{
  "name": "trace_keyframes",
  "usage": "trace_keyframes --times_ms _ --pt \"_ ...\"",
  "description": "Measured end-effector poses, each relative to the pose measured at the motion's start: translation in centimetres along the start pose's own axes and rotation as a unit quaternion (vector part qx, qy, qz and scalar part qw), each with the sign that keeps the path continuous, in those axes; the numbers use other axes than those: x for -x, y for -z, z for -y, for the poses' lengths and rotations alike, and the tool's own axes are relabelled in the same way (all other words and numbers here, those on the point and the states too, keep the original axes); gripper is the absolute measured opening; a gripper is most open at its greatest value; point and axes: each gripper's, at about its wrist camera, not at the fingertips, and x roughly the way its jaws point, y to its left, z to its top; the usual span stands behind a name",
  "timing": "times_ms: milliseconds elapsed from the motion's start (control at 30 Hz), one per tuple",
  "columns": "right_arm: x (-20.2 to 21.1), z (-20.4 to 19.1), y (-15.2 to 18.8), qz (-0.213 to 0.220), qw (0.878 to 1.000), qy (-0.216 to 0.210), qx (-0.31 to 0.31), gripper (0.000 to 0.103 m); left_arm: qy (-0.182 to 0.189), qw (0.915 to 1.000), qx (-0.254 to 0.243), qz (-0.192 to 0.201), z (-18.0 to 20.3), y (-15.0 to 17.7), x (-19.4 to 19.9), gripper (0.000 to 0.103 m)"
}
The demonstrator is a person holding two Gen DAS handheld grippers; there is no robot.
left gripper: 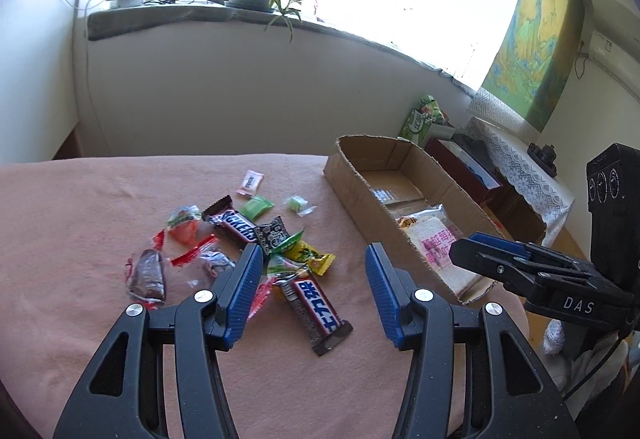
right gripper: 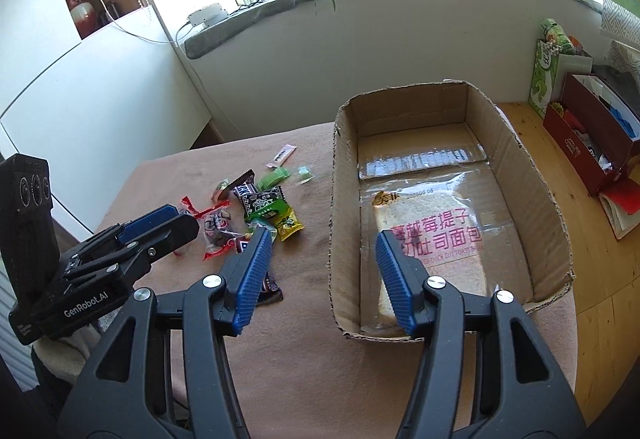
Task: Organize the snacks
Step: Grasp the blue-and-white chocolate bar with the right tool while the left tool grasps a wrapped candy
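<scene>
The bench (right gripper: 304, 359), covered in a pinkish-brown cloth, fills the lower half of both views. On it stands an open cardboard box (right gripper: 532, 199), at about 1 o'clock from the right hand-held gripper (right gripper: 324, 271) and at 2 o'clock from the left hand-held gripper (left gripper: 314, 293). Flat on the box floor lies a clear bag of sliced toast bread (right gripper: 436, 235) with pink lettering; it sits at the near end of the box, partly behind the right finger (right gripper: 394, 279) of the right hand-held gripper.

The right hand-held gripper hovers over the near left wall of the box, its jaws standing moderately wide with nothing between the pads. The left hand-held gripper, also spread moderately wide and empty, hangs above the cloth just right of the snack pile (left gripper: 240, 247).

The pile lies at 11 o'clock from the left hand-held gripper, and at 10 o'clock from the right one. Nearest, at 12 o'clock between the left fingers, is a brown chocolate bar (left gripper: 316, 313) with blue and white print. Further off sit a Snickers bar (left gripper: 236, 224), a yellow packet (left gripper: 314, 257), a dark dried-fruit packet (left gripper: 148, 275), a green sweet (left gripper: 256, 208) and a small pink sachet (left gripper: 251, 183), the farthest, at 12 o'clock.
</scene>
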Motion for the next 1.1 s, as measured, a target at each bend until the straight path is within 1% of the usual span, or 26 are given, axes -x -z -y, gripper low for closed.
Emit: trace_keyframes --times_ms 33,233,467,600,800,933,1100 --pt "-0.1 -0.6 0.2 0.0 1.0 -0.002 0.006 0.064 -0.006 1.0 0.005 0.002 -0.6 0.0 0.3 0.052" --pt "-1.4 -4.0 1.3 -0.008 0.999 -0.011 0.045 0.065 -0.046 0.9987 0.022 0.006 -4.6 0.9 1.8 0.051" --pt "-4.0 -6.8 2.6 -0.029 0.996 -0.016 0.077 0.065 -0.08 0.9957 0.047 -0.008 -8.3 2.4 1.8 0.051" --pt "-5.6 -7.6 3.2 -0.043 0.995 -0.011 0.089 0.065 -0.084 0.9946 0.057 -0.017 -9.5 2.8 1.1 0.051" --pt "-7.6 -7.6 3.8 -0.055 0.994 0.009 0.092 0.065 -0.068 0.9935 0.085 -0.033 -10.8 2.7 -0.6 0.051" --pt "-8.7 -7.6 4.0 -0.068 0.993 0.012 0.092 0.065 -0.061 0.9918 0.104 -0.044 -11.6 2.5 -1.8 0.051" --pt "-9.7 -7.6 3.9 -0.075 0.993 0.017 0.094 0.065 -0.056 0.9904 0.117 -0.049 -12.0 2.5 -2.4 0.051"
